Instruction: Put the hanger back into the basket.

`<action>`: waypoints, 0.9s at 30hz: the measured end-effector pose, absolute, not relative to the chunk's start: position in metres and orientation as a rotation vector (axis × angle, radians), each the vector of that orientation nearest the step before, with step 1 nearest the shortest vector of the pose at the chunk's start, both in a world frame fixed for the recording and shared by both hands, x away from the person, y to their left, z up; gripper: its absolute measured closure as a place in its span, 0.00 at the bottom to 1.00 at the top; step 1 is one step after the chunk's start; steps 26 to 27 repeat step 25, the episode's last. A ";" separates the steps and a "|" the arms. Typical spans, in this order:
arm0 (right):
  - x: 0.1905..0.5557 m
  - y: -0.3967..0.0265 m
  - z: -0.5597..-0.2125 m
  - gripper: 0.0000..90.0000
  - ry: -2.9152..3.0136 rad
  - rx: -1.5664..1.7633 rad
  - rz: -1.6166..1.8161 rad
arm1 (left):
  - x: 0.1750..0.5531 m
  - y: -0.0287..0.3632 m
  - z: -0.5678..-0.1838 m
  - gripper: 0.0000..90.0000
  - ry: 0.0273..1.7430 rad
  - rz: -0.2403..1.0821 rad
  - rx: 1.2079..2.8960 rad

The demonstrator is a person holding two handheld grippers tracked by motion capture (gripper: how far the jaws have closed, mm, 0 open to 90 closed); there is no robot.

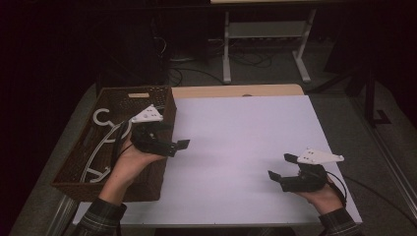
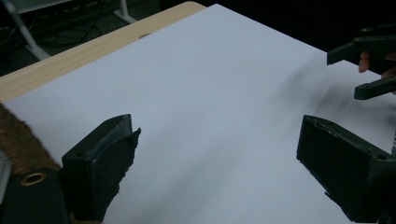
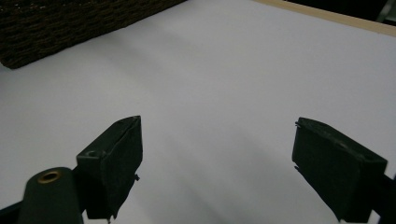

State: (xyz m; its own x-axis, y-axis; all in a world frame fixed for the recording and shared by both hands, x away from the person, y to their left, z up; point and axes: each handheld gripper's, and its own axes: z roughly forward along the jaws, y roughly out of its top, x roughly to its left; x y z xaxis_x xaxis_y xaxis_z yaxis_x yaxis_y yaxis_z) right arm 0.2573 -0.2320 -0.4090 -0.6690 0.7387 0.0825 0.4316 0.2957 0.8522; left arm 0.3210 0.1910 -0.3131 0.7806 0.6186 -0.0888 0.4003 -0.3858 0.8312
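Observation:
My left gripper [image 1: 174, 137] hangs over the right rim of a brown wicker basket [image 1: 83, 172], jaws pointing right across the table. They stand open with nothing between them, as the left gripper view [image 2: 219, 149] confirms. Inside the basket lie white plastic hangers [image 1: 104, 118]. My right gripper [image 1: 281, 166] hovers near the front right of the white table surface [image 1: 236, 132], also open and empty, pointing left. In the right gripper view [image 3: 217, 158] its jaws frame bare white surface, with the basket [image 3: 70, 23] at the far left. The right gripper [image 2: 369, 65] also appears far off in the left gripper view.
A strip of bare wood [image 1: 236, 91] runs along the table's far edge. Beyond it stands a white desk frame [image 1: 265, 44] with cables on the dark floor. The basket fills the table's left side.

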 end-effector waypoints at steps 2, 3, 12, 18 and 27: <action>0.257 -0.232 -0.409 0.17 2.244 1.054 1.317 | 0.318 0.179 -0.318 0.12 0.739 0.282 2.030; 0.257 -0.232 -0.409 0.17 2.244 1.054 1.317 | 0.318 0.179 -0.318 0.12 0.739 0.282 2.030; 0.257 -0.232 -0.409 0.17 2.250 1.053 1.314 | 0.307 0.147 -0.347 0.12 0.685 0.257 2.055; 0.257 -0.232 -0.411 0.17 2.255 1.048 1.311 | 0.300 0.136 -0.374 0.12 0.668 0.239 2.062; 0.258 -0.232 -0.412 0.17 2.261 1.049 1.307 | 0.298 0.133 -0.392 0.12 0.669 0.220 2.102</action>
